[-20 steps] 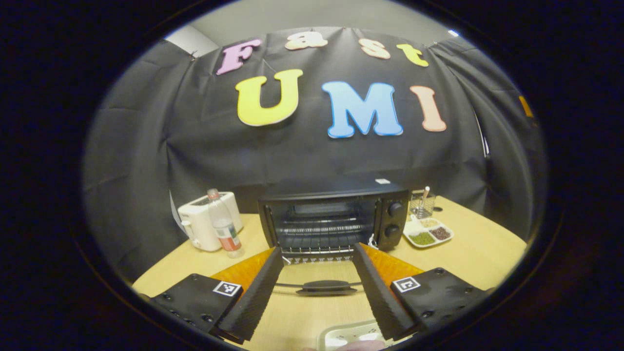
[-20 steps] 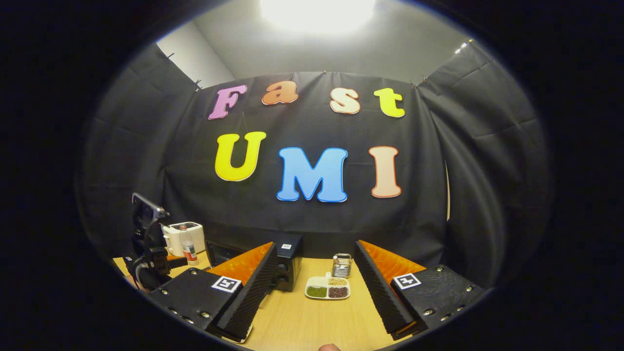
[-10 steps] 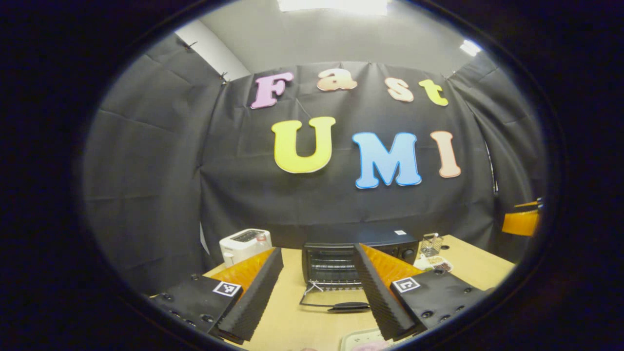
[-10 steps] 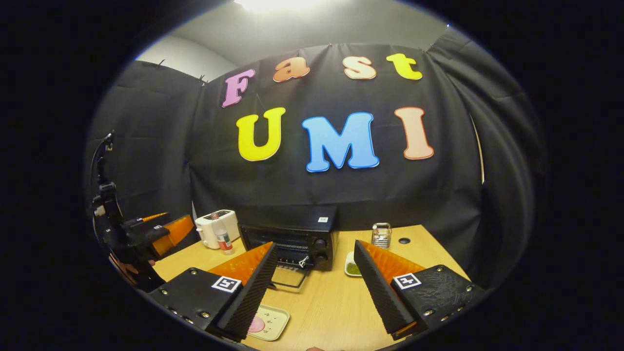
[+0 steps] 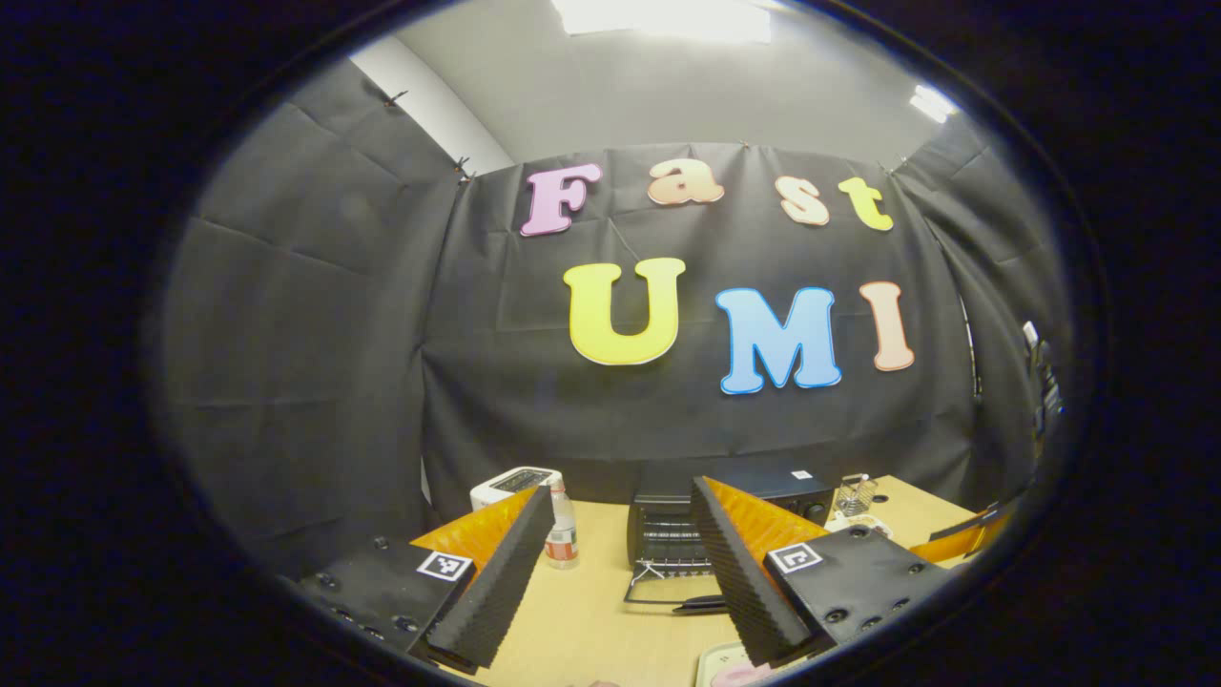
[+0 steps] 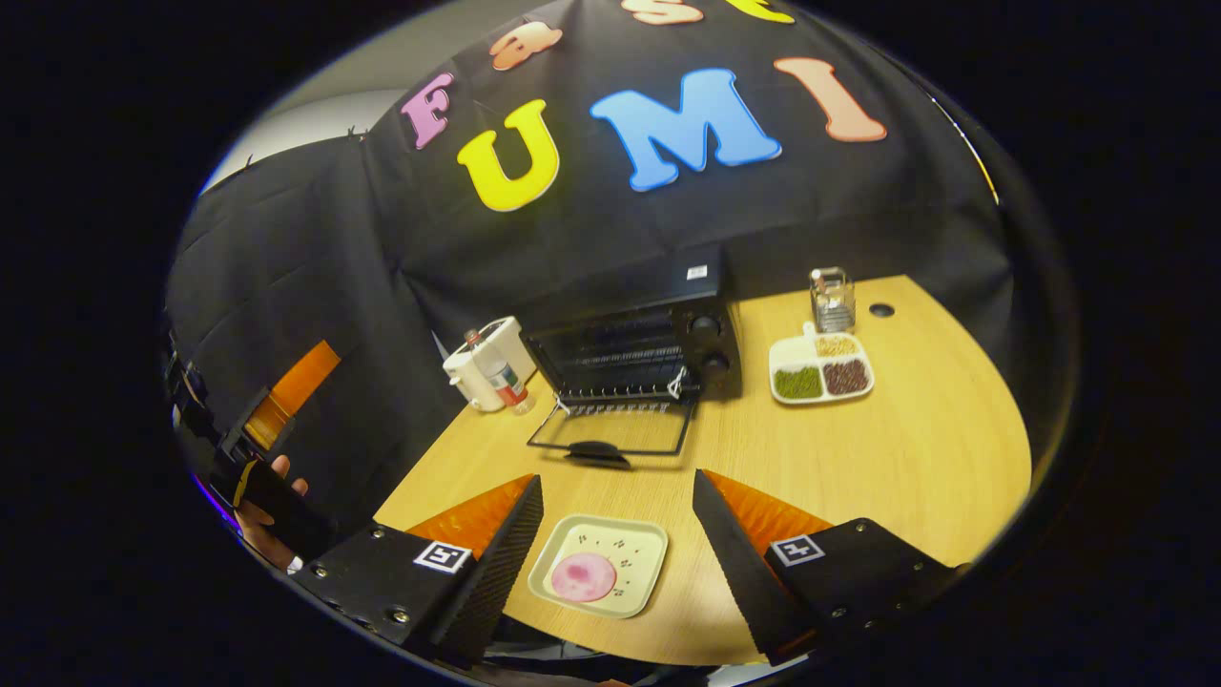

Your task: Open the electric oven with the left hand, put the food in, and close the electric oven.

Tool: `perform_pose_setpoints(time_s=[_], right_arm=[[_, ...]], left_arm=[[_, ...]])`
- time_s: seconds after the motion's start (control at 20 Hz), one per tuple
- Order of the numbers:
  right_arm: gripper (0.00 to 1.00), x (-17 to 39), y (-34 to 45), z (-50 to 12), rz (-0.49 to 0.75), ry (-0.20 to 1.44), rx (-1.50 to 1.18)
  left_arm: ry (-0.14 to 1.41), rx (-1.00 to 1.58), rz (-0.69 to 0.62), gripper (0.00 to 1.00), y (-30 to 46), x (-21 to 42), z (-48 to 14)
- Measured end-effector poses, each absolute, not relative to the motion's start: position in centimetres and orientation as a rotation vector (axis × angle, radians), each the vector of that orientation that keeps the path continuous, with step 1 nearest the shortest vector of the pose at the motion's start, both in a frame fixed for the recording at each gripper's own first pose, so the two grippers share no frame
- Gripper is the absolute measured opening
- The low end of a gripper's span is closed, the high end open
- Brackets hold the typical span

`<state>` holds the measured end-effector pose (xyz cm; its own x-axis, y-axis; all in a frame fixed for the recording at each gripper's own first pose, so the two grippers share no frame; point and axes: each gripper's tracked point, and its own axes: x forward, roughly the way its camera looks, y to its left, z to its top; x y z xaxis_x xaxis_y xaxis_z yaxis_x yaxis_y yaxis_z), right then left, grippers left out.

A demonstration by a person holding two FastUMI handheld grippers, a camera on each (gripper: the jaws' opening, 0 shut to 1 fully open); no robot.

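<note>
My right gripper (image 6: 615, 572) hangs open above the near edge of the table (image 6: 916, 458), its fingers spread wide with nothing between them. Just below it sits the plate (image 6: 630, 551), a pale rounded square near the table's near edge, with the food (image 6: 584, 576), a flat round pink piece, lying on its near left part. Beyond the plate stands the oven (image 6: 658, 343), its long axis running left to right along the far side of the table, its mouth facing me. The door (image 6: 610, 439) is dropped flat toward me, handle at its near edge, and the rack inside is bare. Left of the oven are a toaster (image 6: 477, 358) and a bottle (image 6: 501, 377); to its right, a dish (image 6: 820, 367) with three compartments.

My left gripper (image 5: 615, 582) is also open and empty, held off to the left.
</note>
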<state>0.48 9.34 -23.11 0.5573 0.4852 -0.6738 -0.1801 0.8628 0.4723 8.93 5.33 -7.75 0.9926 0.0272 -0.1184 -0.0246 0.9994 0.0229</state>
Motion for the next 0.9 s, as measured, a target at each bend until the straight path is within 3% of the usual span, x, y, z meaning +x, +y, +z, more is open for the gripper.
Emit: perform_pose_setpoints(time_s=[0.5,0.85,0.9], right_arm=[[0.97,-3.2,11.9,-32.2,0.434,1.317,0.567],[0.97,-4.2,12.3,-37.5,0.441,1.510,0.535],[0.86,-4.5,12.4,-38.0,0.435,1.530,0.542]], left_arm=[[0.122,0.023,0.088,1.00,9.3,7.5,-7.6],[0.161,0.042,0.128,1.00,11.6,6.6,-9.1],[0.162,0.053,0.133,1.00,12.0,6.4,-9.0]])
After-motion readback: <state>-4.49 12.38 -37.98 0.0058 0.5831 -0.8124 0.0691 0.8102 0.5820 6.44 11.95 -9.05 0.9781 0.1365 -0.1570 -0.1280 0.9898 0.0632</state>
